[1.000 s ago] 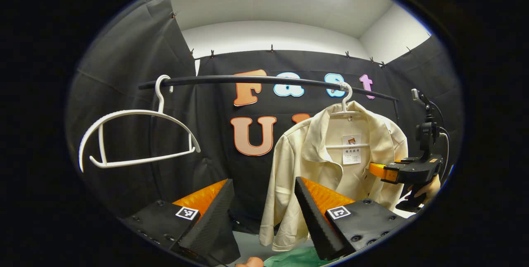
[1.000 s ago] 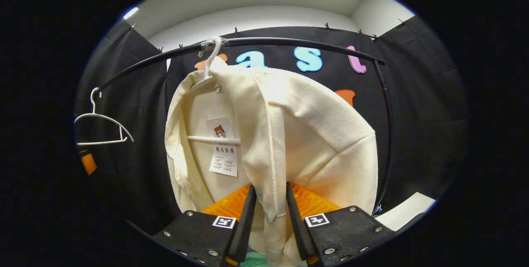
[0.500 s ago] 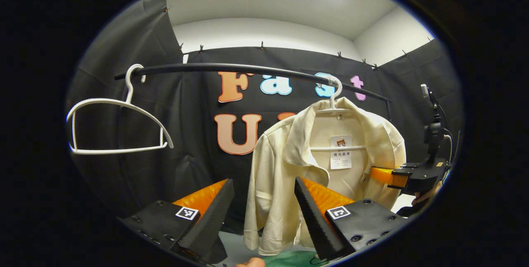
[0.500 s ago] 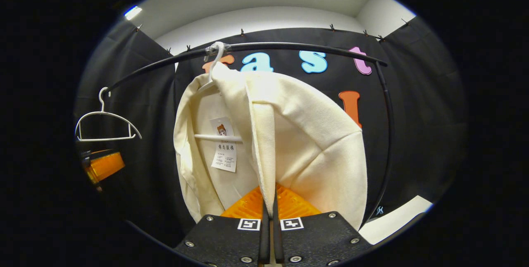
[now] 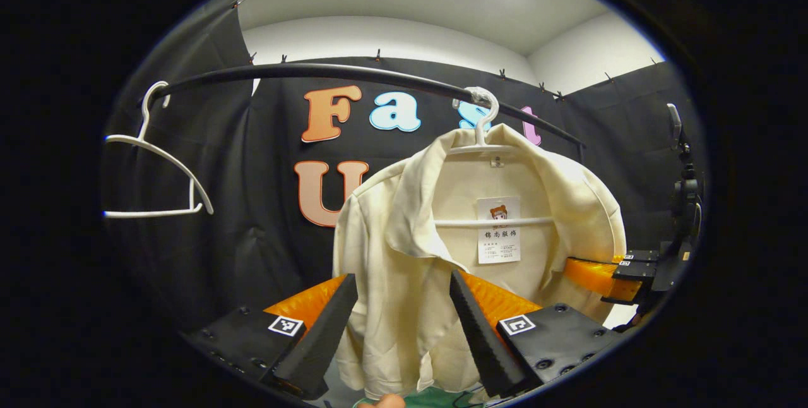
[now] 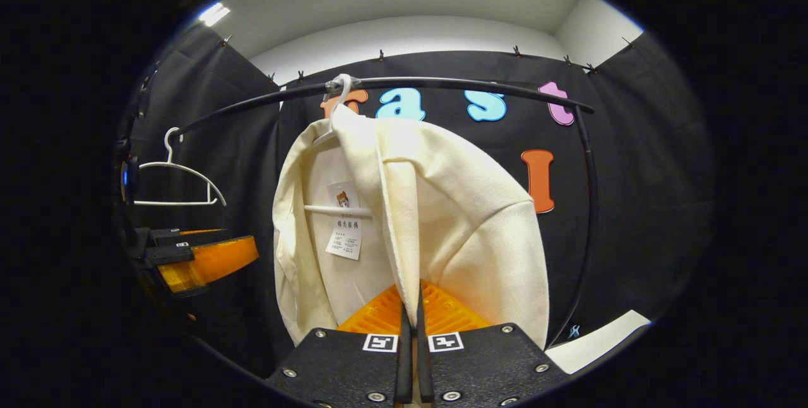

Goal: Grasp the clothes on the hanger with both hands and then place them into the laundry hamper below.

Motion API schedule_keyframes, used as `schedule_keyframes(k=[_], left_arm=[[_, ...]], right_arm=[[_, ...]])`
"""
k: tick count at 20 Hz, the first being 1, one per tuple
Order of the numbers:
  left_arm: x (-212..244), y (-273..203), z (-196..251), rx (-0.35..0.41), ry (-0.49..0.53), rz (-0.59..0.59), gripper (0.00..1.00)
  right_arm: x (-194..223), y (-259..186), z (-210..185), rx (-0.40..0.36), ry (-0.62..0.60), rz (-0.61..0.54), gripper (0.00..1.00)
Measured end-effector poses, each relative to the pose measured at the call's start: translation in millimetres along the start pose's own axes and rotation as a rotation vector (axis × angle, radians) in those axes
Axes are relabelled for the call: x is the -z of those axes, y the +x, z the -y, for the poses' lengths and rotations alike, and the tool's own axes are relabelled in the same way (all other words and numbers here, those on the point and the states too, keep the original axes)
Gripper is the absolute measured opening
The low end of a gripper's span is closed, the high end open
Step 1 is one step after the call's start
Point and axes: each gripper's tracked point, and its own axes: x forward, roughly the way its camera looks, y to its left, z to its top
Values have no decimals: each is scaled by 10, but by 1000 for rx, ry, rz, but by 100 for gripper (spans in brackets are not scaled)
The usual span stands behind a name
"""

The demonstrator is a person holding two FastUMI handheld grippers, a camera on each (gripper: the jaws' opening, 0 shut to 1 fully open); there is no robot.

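Note:
A cream shirt (image 5: pixel 473 250) hangs on a white hanger (image 5: pixel 483 136) from the black rail (image 5: pixel 315 71). My left gripper (image 5: pixel 401 326) is open, and the shirt's left front panel hangs just beyond the gap between its fingers. In the right gripper view the shirt (image 6: pixel 467 218) is close up, and my right gripper (image 6: pixel 410 313) is shut on its open front edge. From the left gripper view, the right gripper (image 5: pixel 577 269) is at the shirt's right side. A strip of green (image 5: pixel 442 398), maybe the hamper, peeks in below the shirt.
An empty white hanger (image 5: pixel 151 162) hangs at the rail's left end, also seen as the empty hanger (image 6: pixel 180 180) in the right gripper view. My left gripper (image 6: pixel 243 245) reaches in below it. A white surface (image 6: pixel 600 338) lies at lower right.
The right gripper closed on the shirt's front edge and stays shut. The left gripper has moved toward the shirt, which now hangs in front of its open fingers.

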Motion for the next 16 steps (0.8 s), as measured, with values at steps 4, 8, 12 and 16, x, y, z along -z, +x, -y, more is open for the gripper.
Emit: schedule_keyframes(k=[4,8,12,16], left_arm=[[29,182,151,26,-10,-13,97],[122,399,219,23,-4,-30,100],[259,627,156,-12,10,-52,97],[364,776,104,-20,-13,-76,100]], right_arm=[[-29,-60,35,-11,-13,10,3],[-47,-114,58,-21,-16,21,3],[-67,-173,78,-32,-19,28,3],[-84,-194,102,-35,-21,36,3]])
